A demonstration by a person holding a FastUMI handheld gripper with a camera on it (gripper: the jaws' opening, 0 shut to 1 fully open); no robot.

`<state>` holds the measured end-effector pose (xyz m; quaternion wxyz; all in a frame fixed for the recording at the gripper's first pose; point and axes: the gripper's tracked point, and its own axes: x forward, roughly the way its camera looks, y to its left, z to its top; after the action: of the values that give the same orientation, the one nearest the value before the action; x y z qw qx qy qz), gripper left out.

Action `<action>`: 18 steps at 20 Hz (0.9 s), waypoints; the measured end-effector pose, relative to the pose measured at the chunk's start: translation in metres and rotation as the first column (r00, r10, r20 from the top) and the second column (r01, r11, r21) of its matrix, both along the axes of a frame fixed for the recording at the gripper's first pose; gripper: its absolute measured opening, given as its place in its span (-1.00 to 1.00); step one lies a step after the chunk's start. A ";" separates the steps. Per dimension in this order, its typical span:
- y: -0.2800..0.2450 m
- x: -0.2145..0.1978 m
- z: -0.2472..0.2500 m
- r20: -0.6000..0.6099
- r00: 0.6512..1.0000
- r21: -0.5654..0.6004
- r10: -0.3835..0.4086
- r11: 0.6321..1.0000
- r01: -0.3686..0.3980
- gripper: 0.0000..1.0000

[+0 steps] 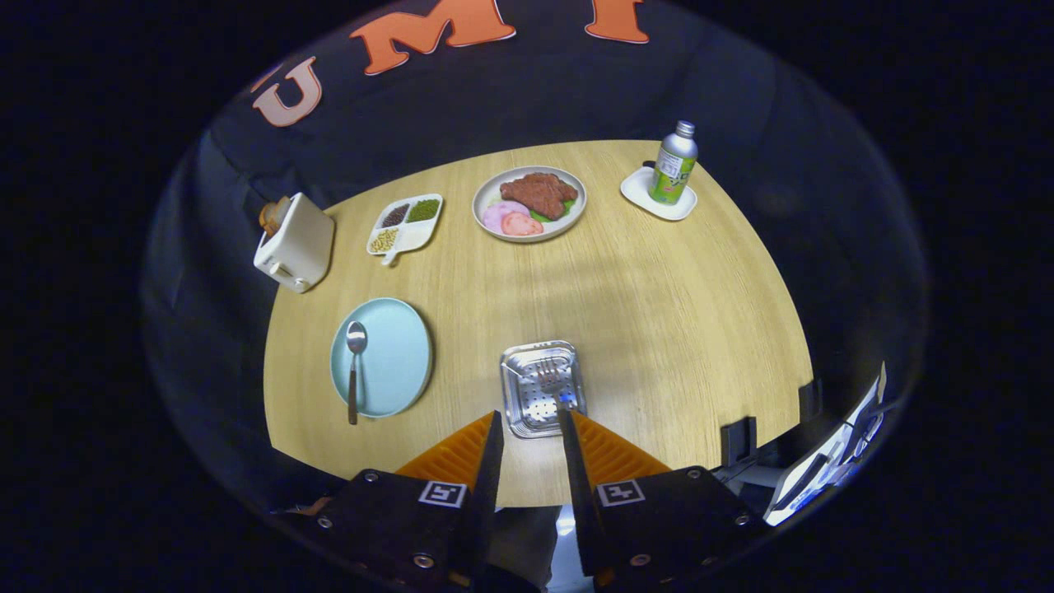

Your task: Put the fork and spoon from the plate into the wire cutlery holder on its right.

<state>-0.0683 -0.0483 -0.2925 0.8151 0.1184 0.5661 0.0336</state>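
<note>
gripper view looks down along the two fingers of the gripper, which stand apart with nothing between them. just ahead of the tips, at twelve o'clock, sits the square perforated metal cutlery holder; the silver metal fork lies inside it, tines pointing away, so that half of the task looks done.

at about ten o'clock from the fingers, left of the holder and well apart from it, is the round pale blue plate. the silver spoon with a long handle lies on its left side, bowl away and handle end reaching over the near rim. by my reading the spoon is what is left: reach it, lift it, carry it right into the holder.

the surface is a light wooden table with a curved near edge. farther off, at ten to eleven o'clock, a white toaster and a white divided dish of beans; at twelve, a grey plate of meat and sliced ham; at one o'clock, a silver and green bottle on a small white tray. beyond hangs the booth's black cloth wall.
</note>
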 end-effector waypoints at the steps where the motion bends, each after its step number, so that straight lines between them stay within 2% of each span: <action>1: 0.010 0.003 0.006 0.020 1.000 0.015 0.004 1.000 -0.004 -0.10; 4: 0.045 0.011 0.014 0.058 0.998 0.061 0.023 0.998 -0.027 0.18; 7: 0.082 0.010 0.011 0.049 0.998 0.096 0.048 0.994 -0.052 0.52; 9: 0.105 0.011 0.005 0.041 0.997 0.102 0.070 0.992 -0.074 0.66; 18: 0.201 0.019 -0.023 -0.003 0.980 0.143 0.200 0.970 -0.197 0.75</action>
<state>-0.0496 0.1527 -0.3157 0.7921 0.1193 0.5785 0.1541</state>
